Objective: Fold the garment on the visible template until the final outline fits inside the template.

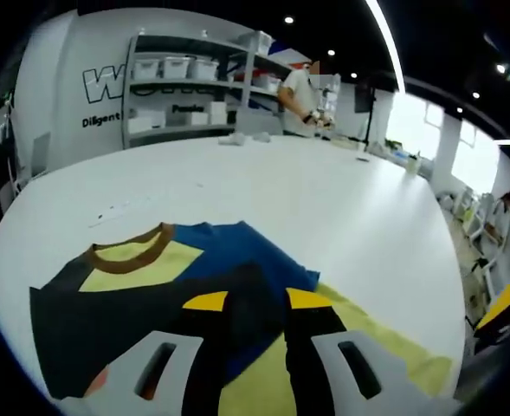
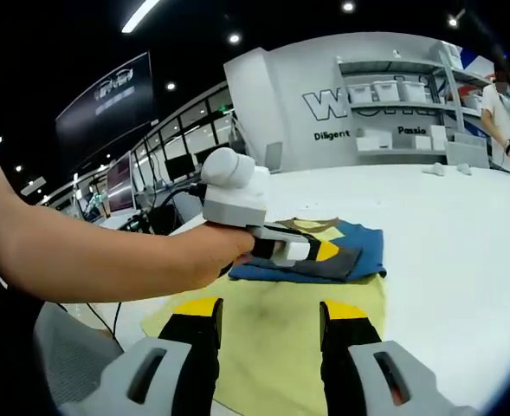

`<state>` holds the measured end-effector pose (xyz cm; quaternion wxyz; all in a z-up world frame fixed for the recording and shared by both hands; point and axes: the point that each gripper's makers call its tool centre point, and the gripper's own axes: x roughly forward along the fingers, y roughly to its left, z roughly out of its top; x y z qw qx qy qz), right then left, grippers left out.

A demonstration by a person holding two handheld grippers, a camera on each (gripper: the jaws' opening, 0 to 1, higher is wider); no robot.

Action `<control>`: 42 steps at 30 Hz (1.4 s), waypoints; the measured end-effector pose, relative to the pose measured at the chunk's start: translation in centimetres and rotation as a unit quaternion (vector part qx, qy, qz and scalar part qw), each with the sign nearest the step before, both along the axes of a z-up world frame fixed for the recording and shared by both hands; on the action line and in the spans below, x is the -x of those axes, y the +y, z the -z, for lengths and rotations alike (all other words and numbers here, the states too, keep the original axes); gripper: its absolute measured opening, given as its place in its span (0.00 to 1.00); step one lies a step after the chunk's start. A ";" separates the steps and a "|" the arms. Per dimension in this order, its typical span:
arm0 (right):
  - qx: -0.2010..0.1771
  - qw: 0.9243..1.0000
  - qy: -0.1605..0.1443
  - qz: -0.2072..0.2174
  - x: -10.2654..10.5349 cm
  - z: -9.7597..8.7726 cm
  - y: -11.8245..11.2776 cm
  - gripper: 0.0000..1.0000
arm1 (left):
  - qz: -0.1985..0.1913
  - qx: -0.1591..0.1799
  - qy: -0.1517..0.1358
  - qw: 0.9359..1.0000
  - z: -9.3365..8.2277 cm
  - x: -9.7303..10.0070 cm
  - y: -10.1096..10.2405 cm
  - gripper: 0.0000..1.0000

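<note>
The garment (image 1: 237,251), a shirt in blue, black and yellow with a brown collar (image 1: 133,251), lies partly folded on a white table (image 1: 324,199). A yellow template sheet (image 1: 384,338) sticks out from under it at the right. My left gripper (image 1: 256,300) hangs just over the shirt's dark middle, jaws apart and yellow-tipped. In the right gripper view a hand holds the left gripper (image 2: 319,251) over the folded garment (image 2: 358,247). My right gripper (image 2: 272,309) stands open above the bare template sheet (image 2: 272,355), in front of the shirt.
Shelves with white bins (image 1: 177,69) and a person (image 1: 302,100) stand beyond the table's far edge. Chairs (image 1: 497,243) line the right side. A person's forearm (image 2: 81,251) crosses the left of the right gripper view, with monitors (image 2: 185,165) behind it.
</note>
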<state>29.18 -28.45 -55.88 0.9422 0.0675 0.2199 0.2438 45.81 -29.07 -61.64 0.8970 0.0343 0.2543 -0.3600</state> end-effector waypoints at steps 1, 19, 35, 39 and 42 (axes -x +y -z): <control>0.000 1.000 0.000 0.000 0.0 0.0 0.0 0.43 | -0.001 -0.001 0.000 1.000 0.0 0.1 0.2 0.20; 0.007 1.000 -0.005 -0.009 0.2 -0.1 0.3 0.43 | -0.031 -0.004 -0.021 0.999 -2.0 1.0 3.7 0.40; 0.017 1.000 -0.005 -0.021 0.5 0.1 0.8 0.43 | -0.060 0.003 -0.040 0.997 -3.9 2.1 7.3 0.57; 0.020 1.000 -0.004 -0.024 0.5 0.1 0.9 0.43 | -0.068 0.006 -0.041 0.997 -4.1 2.3 8.0 0.64; 0.020 0.999 -0.005 -0.025 0.6 0.1 0.9 0.43 | -0.078 0.001 -0.048 0.996 -4.2 2.3 8.8 0.71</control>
